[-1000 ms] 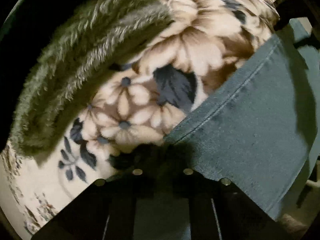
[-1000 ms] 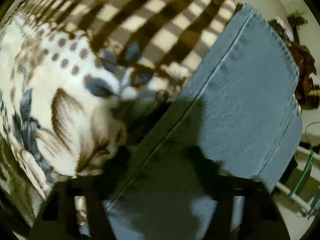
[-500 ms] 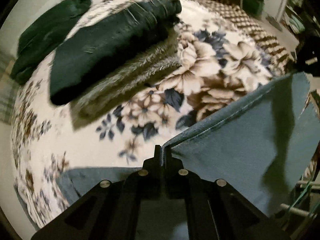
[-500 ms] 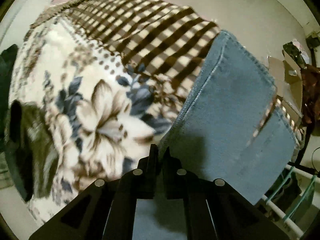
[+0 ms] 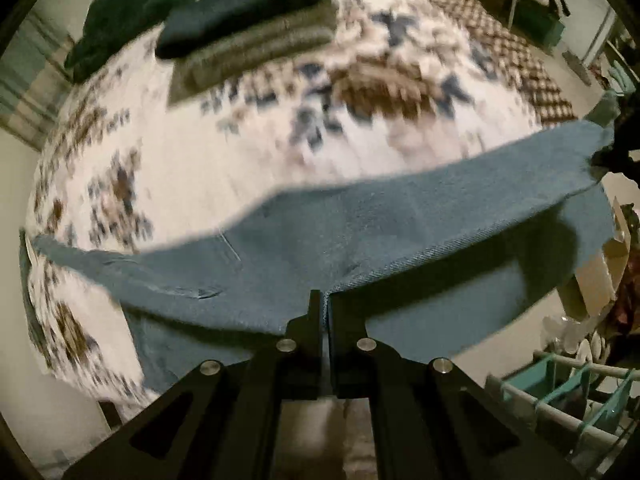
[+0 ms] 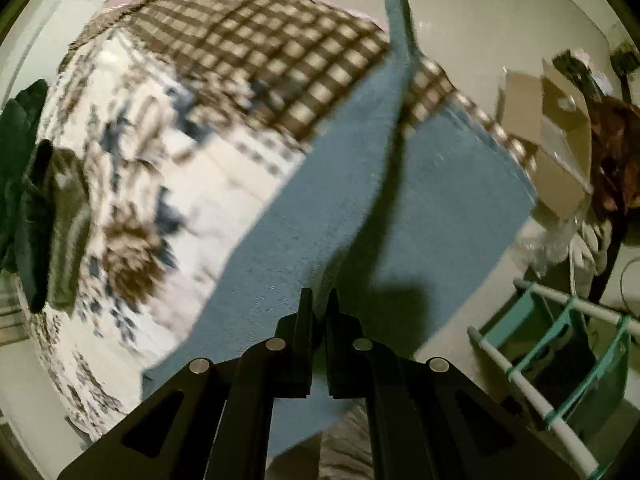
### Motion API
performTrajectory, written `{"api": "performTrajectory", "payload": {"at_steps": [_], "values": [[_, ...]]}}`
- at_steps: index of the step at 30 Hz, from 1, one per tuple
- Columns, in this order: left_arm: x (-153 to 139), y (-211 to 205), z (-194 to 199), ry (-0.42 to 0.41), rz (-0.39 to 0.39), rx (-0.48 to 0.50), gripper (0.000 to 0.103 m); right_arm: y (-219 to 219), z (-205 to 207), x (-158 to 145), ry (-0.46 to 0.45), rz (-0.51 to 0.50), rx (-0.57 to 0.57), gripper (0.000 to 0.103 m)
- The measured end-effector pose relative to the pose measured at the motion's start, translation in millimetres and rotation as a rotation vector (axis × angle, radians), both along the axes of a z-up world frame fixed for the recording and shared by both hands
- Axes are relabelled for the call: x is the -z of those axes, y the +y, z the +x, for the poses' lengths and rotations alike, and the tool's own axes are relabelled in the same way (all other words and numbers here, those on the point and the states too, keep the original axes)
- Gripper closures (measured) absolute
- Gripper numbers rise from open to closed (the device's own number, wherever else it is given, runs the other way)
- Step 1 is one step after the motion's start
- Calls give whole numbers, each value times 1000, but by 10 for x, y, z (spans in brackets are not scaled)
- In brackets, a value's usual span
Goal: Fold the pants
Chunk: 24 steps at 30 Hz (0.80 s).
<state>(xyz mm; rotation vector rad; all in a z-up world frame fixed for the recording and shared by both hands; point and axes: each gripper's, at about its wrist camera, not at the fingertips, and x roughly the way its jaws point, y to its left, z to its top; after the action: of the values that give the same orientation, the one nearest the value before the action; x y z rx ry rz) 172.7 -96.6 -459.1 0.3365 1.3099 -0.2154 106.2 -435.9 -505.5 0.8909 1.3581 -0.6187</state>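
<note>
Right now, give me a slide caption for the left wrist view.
Left gripper pinches the edge of blue pants, lifting them over a floral blanket beside folded clothes.

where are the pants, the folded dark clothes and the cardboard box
pants (image 5: 400, 216), left wrist view, flat middle of the blue denim
folded dark clothes (image 5: 244, 12), left wrist view, top dark green layer
cardboard box (image 6: 560, 152), right wrist view, its open flap

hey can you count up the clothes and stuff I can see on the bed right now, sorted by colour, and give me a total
Blue: 1, the pants, pinched by the left gripper and the right gripper
Dark green: 2, the crumpled garment and the folded piece
Olive-grey: 1, the folded furry piece
Total: 4, all on the floral blanket
</note>
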Motion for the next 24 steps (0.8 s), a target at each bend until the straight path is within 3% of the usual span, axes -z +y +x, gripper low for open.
{"api": "performTrajectory", "payload": {"at_steps": [4, 7, 8, 9, 10, 11, 12, 14, 16, 21, 24], "values": [[349, -38, -225, 58, 23, -25, 102, -16, -288, 259, 29, 17, 2, 98], [612, -14, -277, 140, 55, -94, 95, -52, -496, 576, 62, 66, 1, 96], [639, 8, -293, 153, 45, -115, 94, -81, -573, 671, 62, 105, 15, 86], [638, 28, -311, 157, 25, -134, 91, -134, -699, 785, 61, 153, 27, 67], [602, 29, -333, 150, -3, -148, 88, -185, -806, 815, 54, 162, 38, 56], [556, 23, -342, 140, -23, -156, 80, -227, -879, 808, 40, 160, 47, 42], [497, 7, -353, 127, -50, -164, 74, -287, -980, 778, 13, 155, 57, 41], [390, -92, -343, 111, -104, -166, 48, -443, -1157, 678, -20, 126, 69, 41], [314, -223, -292, 83, -142, -163, 35, -682, -1324, 572, -58, 88, 122, 41], [352, -757, 13, 48, -204, -127, 35, -1298, -1532, 479, -143, 46, 305, 41], [446, -1061, 184, 38, -217, -113, 35, -1679, -1594, 556, -148, 6, 408, 41]]}}
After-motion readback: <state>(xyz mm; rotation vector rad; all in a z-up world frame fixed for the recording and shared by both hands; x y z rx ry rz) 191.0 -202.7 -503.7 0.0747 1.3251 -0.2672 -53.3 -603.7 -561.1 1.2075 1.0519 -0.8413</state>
